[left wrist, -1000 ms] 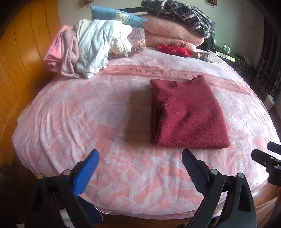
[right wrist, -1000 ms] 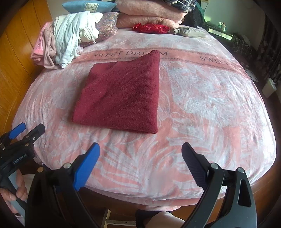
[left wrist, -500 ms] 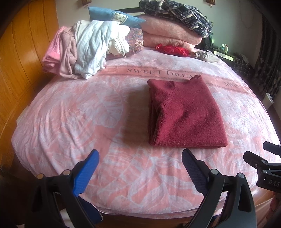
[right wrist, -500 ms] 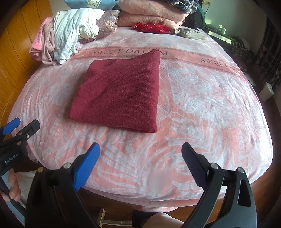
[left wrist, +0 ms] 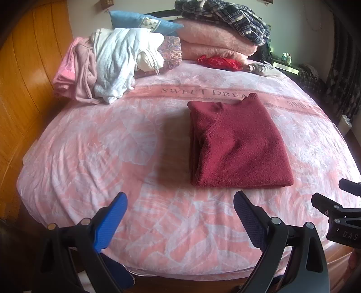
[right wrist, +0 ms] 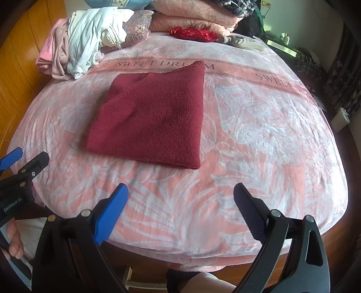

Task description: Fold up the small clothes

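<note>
I read the left gripper (left wrist: 180,216) as released: its blue and black fingers stand spread apart over the near edge of the bed, grasping nothing. The right gripper (right wrist: 180,209) is likewise released and unloaded, held at the same near edge; each unit appears at the margin of the other's view, so both are held side by side, clear of the work. Ahead of them, the dark red knitted sweater (left wrist: 237,144) lies on the pink leaf-patterned bedspread (left wrist: 90,146), near the middle of the bed, folded into a compact rectangle with its layered edges stacked on its left side and its far corner reaching the printed "SWEET DREAM" band. I judge this garment complete. Remaining work appears to be the loose heap of pale pink, mauve and light blue clothes (left wrist: 101,65) at the far left corner, which looks unfolded. No container is in view; the folded pink blankets (left wrist: 214,42) at the head of the bed serve only as a base for a crumpled plaid garment (left wrist: 225,15).
</note>
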The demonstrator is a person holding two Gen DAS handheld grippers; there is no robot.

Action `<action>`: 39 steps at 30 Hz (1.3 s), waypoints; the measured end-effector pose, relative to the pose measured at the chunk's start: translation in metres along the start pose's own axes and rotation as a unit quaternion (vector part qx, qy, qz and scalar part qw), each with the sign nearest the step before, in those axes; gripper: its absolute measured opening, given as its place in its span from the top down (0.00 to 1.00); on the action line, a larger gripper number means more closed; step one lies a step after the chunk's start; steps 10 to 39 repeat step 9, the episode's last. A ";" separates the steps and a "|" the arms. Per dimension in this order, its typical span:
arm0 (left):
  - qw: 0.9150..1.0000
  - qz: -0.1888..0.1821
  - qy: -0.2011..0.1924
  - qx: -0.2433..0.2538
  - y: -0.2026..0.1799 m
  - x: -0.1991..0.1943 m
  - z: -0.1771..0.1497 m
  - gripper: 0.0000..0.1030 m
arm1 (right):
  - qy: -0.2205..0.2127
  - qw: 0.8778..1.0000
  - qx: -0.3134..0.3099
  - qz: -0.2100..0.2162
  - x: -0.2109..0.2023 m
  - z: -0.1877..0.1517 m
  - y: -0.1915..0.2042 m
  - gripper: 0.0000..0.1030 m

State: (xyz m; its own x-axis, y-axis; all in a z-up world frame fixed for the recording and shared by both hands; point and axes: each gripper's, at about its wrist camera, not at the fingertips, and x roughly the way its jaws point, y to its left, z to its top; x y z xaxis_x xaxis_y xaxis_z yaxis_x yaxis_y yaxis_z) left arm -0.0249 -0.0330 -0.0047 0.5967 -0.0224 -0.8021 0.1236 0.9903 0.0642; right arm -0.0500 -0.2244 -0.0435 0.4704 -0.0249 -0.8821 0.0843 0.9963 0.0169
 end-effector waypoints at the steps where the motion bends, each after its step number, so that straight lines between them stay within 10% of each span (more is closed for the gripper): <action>1: 1.000 -0.002 0.002 -0.001 0.000 0.000 0.000 0.07 | 0.000 1.000 0.001 0.001 0.000 0.000 0.000 0.09; 39: 1.000 -0.006 0.010 -0.006 0.003 0.003 0.000 0.07 | 0.001 1.000 0.005 0.000 0.001 -0.001 -0.001 0.09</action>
